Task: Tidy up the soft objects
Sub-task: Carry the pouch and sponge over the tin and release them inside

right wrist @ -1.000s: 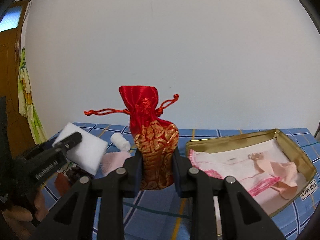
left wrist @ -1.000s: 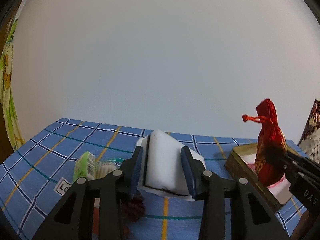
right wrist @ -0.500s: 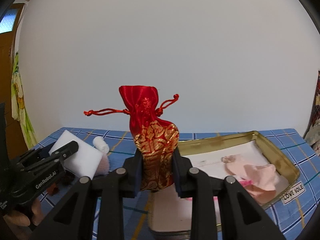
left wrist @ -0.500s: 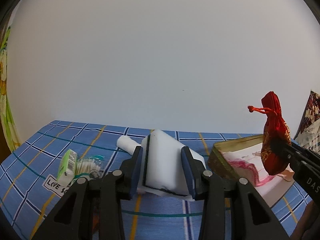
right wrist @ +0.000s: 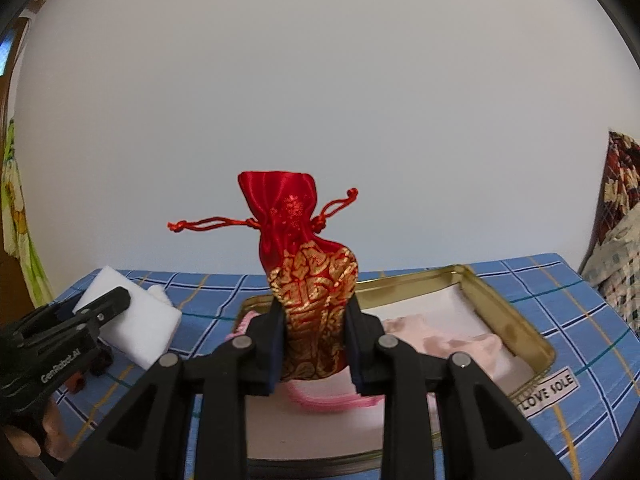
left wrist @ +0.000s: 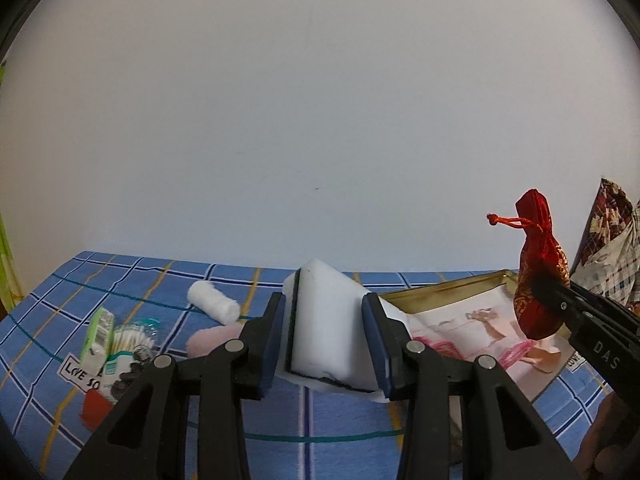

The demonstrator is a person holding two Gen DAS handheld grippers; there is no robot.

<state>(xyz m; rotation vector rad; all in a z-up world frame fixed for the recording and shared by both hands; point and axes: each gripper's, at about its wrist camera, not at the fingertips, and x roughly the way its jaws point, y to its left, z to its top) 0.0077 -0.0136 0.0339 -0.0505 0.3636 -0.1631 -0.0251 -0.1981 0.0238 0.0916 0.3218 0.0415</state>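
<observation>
My left gripper [left wrist: 326,340] is shut on a white sponge block [left wrist: 324,320] and holds it above the blue checked cloth, just left of the gold tin [left wrist: 440,290]. My right gripper [right wrist: 314,340] is shut on a red and gold drawstring pouch [right wrist: 308,264], held upright over the open gold tin [right wrist: 504,312]. The tin holds a white cloth with pink trim [right wrist: 340,398] and a pale pink fabric piece [right wrist: 448,344]. The pouch also shows in the left wrist view [left wrist: 538,280], and the sponge in the right wrist view [right wrist: 136,320].
On the blue checked cloth [left wrist: 120,280] lie a white gauze roll [left wrist: 214,307], a pink pad [left wrist: 216,340], a green packet [left wrist: 98,332] and a pack of cotton swabs [left wrist: 130,340]. A patterned fabric [right wrist: 620,220] hangs at the right. A white wall stands behind.
Both grippers have moved to the right with their loads. The pouch now hangs over the tin, and the sponge has come up to the tin's left edge.
</observation>
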